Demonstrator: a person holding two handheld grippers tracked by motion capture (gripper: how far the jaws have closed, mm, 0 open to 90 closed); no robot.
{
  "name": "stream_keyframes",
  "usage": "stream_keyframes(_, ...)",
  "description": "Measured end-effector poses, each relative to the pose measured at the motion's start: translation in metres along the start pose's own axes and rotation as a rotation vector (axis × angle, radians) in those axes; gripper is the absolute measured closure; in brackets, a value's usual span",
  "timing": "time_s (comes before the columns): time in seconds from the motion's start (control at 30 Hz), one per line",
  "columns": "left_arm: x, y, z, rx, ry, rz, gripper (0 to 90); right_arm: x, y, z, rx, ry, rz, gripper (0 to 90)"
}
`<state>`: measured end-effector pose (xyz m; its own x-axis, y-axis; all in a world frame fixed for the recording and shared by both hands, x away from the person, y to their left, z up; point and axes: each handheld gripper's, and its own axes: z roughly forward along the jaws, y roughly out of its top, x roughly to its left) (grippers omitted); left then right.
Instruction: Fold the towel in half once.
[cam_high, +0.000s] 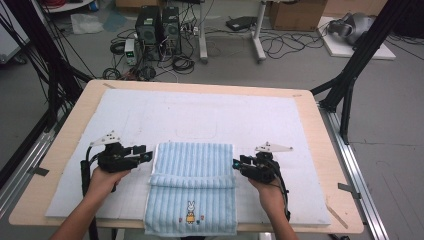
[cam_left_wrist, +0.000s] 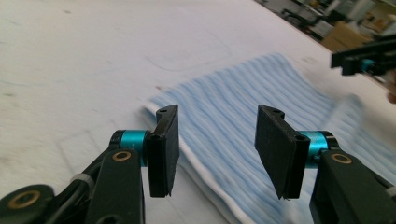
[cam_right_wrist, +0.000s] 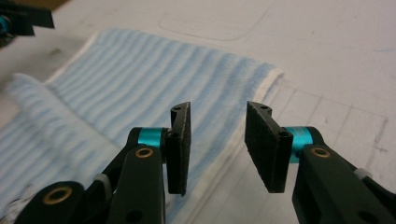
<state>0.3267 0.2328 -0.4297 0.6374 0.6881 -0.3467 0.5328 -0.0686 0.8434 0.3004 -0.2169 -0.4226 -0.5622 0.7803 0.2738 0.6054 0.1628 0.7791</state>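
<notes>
A light blue striped towel (cam_high: 192, 187) with a small rabbit picture lies on the white mat (cam_high: 210, 117), its near end hanging over the table's front edge. A fold ridge crosses its middle. My left gripper (cam_high: 148, 155) sits at the towel's far left corner, jaws open, with the towel (cam_left_wrist: 243, 107) edge lying beyond them and nothing pinched. My right gripper (cam_high: 235, 163) is at the towel's right edge, also open. In the left gripper view my left gripper (cam_left_wrist: 218, 112) is open over the towel's white hem. In the right gripper view my right gripper (cam_right_wrist: 219, 107) is open over the towel (cam_right_wrist: 140, 74) edge.
The mat covers most of a wooden table (cam_high: 327, 165). Black frame poles (cam_high: 357, 60) stand at both sides. On the floor behind are computer towers (cam_high: 157, 27), cables and cardboard boxes. Bare mat stretches beyond the towel toward the far edge.
</notes>
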Motion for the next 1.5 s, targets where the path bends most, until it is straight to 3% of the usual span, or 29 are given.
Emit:
stream_keyframes(0.1,0.004,0.001,0.017,0.054,0.050,-0.006,50.2,-0.006,0.004,0.016,0.044,-0.051,-0.021,63.2)
stream_keyframes(0.2,0.003,-0.001,0.026,0.098,0.078,0.012,52.2,-0.008,0.004,0.023,0.060,-0.063,-0.026,64.8)
stream_keyframes(0.23,0.001,-0.003,0.033,0.134,0.087,0.028,53.4,-0.010,0.004,0.028,0.071,-0.076,-0.031,65.3)
stream_keyframes(0.3,0.000,-0.006,0.039,0.167,0.103,0.042,59.1,-0.013,0.004,0.031,0.078,-0.073,-0.010,66.8)
stream_keyframes(0.5,-0.004,-0.006,0.040,0.157,0.102,0.095,84.1,-0.012,0.002,0.039,0.104,-0.034,-0.051,87.4)
stream_keyframes(0.6,-0.003,-0.005,0.037,0.125,0.102,0.090,85.9,-0.011,0.004,0.037,0.084,-0.038,-0.061,88.0)
stream_keyframes(0.63,-0.001,-0.002,0.034,0.076,0.098,0.071,86.3,-0.011,0.005,0.037,0.075,-0.037,-0.057,88.0)
stream_keyframes(0.67,-0.001,-0.002,0.034,0.076,0.098,0.071,86.9,-0.011,0.006,0.036,0.074,-0.045,-0.060,88.0)
stream_keyframes(0.7,0.002,0.000,0.034,0.054,0.105,0.056,86.9,-0.011,0.007,0.036,0.067,-0.044,-0.058,88.0)
stream_keyframes(0.9,0.013,0.002,0.039,0.064,0.155,0.030,87.2,-0.014,0.013,0.042,0.045,-0.087,-0.037,88.0)
stream_keyframes(1.03,0.013,0.001,0.039,0.082,0.127,-0.002,80.1,-0.014,0.012,0.046,0.058,-0.076,-0.028,87.9)
stream_keyframes(1.07,0.010,0.002,0.037,0.083,0.111,0.007,72.1,-0.011,0.011,0.046,0.063,-0.077,-0.048,87.7)
stream_keyframes(1.17,0.006,0.002,0.037,0.084,0.098,0.017,68.0,-0.008,0.012,0.044,0.060,-0.077,-0.061,86.8)
stream_keyframes(1.27,0.005,0.000,0.036,0.086,0.090,-0.014,58.9,-0.009,0.012,0.044,0.060,-0.070,-0.059,85.7)
stream_keyframes(1.37,0.004,-0.002,0.035,0.079,0.077,-0.030,58.8,-0.008,0.012,0.044,0.063,-0.069,-0.058,84.8)
stream_keyframes(1.47,0.002,-0.004,0.039,0.102,0.089,-0.007,60.4,-0.008,0.011,0.045,0.064,-0.065,-0.058,84.6)
stream_keyframes(1.5,0.001,-0.005,0.040,0.114,0.093,0.018,64.4,-0.008,0.011,0.045,0.064,-0.066,-0.058,84.7)
